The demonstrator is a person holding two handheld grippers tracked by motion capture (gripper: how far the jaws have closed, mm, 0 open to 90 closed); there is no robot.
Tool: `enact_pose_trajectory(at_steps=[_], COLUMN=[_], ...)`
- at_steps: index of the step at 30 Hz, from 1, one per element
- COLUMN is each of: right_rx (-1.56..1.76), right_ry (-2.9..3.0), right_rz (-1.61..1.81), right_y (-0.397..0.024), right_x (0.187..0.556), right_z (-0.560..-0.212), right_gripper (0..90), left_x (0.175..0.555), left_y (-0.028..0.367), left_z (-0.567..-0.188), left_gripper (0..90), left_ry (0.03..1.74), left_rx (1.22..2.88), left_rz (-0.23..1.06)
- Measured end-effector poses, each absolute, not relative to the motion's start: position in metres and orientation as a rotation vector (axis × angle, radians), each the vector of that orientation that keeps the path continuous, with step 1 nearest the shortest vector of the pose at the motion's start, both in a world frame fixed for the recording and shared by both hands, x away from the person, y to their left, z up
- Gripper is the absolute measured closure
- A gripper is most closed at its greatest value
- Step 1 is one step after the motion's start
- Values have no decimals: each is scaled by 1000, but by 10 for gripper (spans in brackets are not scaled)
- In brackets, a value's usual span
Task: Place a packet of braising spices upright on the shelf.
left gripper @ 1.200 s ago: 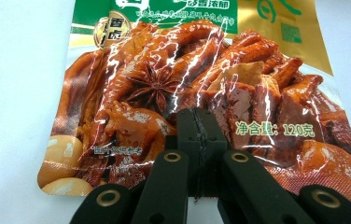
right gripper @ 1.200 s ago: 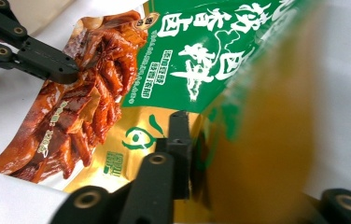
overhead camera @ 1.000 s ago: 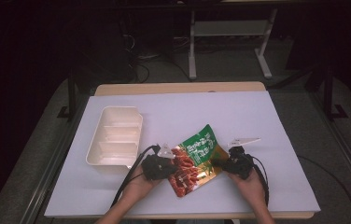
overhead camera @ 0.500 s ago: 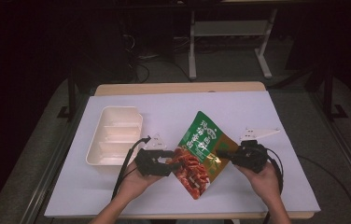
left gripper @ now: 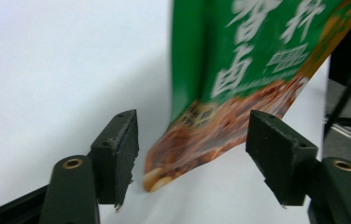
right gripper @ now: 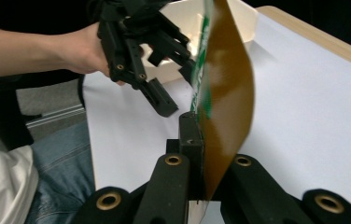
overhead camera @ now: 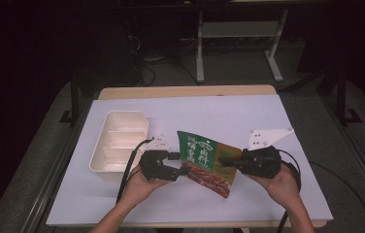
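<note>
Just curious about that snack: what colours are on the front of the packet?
Green on top, reddish-brown food picture below; the packet shows best in the left gripper view.

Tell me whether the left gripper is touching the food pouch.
Apart. In the left gripper view the left gripper has just been opening, and the pouch hangs between its jaws with white table visible on both sides.

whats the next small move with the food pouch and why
Probably carry the food pouch over toward the white tray. The right hand-held gripper is shut on its edge and holds it up off the table, while the left hand-held gripper has just been opening, its jaws apart around the pouch without pressing it.
</note>
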State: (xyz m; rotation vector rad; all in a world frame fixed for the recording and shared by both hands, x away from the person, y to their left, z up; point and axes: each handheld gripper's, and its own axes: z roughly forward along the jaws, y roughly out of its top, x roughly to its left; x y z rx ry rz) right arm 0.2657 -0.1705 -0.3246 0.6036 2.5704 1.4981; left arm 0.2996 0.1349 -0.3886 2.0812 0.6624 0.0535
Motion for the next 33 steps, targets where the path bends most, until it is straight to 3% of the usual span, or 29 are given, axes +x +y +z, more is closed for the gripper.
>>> enact_pose_trajectory(at_steps=[3, 4, 5, 9, 15, 23, 33], right_rx=[608, 625, 625, 649, 709, 818, 848], right_ry=[2563, 2539, 2539, 2500, 2428, 2386, 2356], right_rz=[1520, 1556, 1556, 1605, 1665, 1659, 1687], right_y=[-171, -173, -173, -179, -183, -182, -179], right_x=[268, 270, 270, 270, 271, 275, 274], right_z=[-328, -331, -331, -337, -348, -372, -380], right_gripper=[899, 898, 898, 892, 855, 825, 885], left_x=[301, 301, 301, 305, 304, 304, 305], left_y=[134, 134, 135, 140, 140, 139, 138], left_z=[-390, -390, -389, -389, -389, -390, -392], left_gripper=[419, 508, 508, 668, 805, 810, 787], left_ry=[660, 660, 659, 648, 639, 639, 645], left_rx=[2084, 2086, 2092, 2087, 2099, 2109, 2123], left_rz=[35, 46, 58, 30, 31, 18, 28])
